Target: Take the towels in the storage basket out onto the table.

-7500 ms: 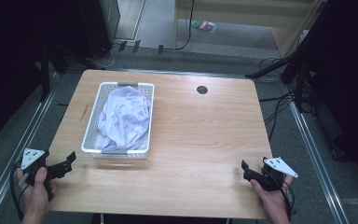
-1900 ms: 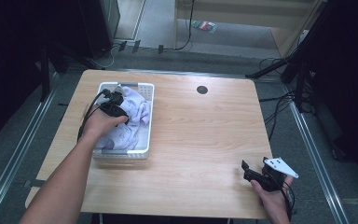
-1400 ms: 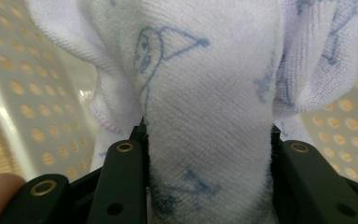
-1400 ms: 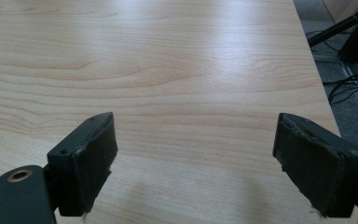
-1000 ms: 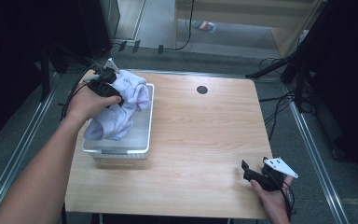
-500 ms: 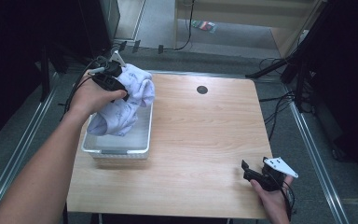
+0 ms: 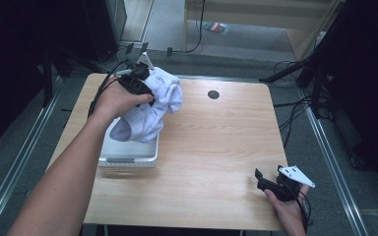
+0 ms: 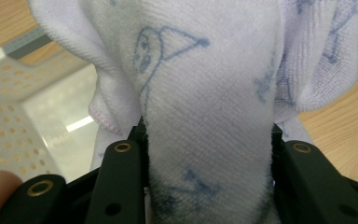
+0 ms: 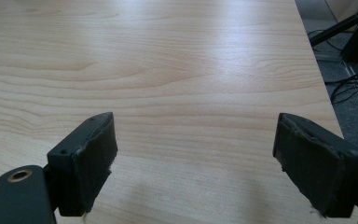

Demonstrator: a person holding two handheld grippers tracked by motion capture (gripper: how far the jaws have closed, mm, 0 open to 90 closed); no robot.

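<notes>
The step in hand looked like the lifting of a white cloth with blue drawings out of a pale perforated basket at the left of the high view. The left gripper sat in the upper left of that frame, its jaws clamped on a thick fold of the cloth, which in the left gripper view rose straight up between them and spread wide above. The cloth's lower end appeared to hang into the basket. The next move probably called for raising it clear of the rim and carrying it over the bare wooden surface. The right gripper rested at the lower right, jaws wide apart and holding nothing.
</notes>
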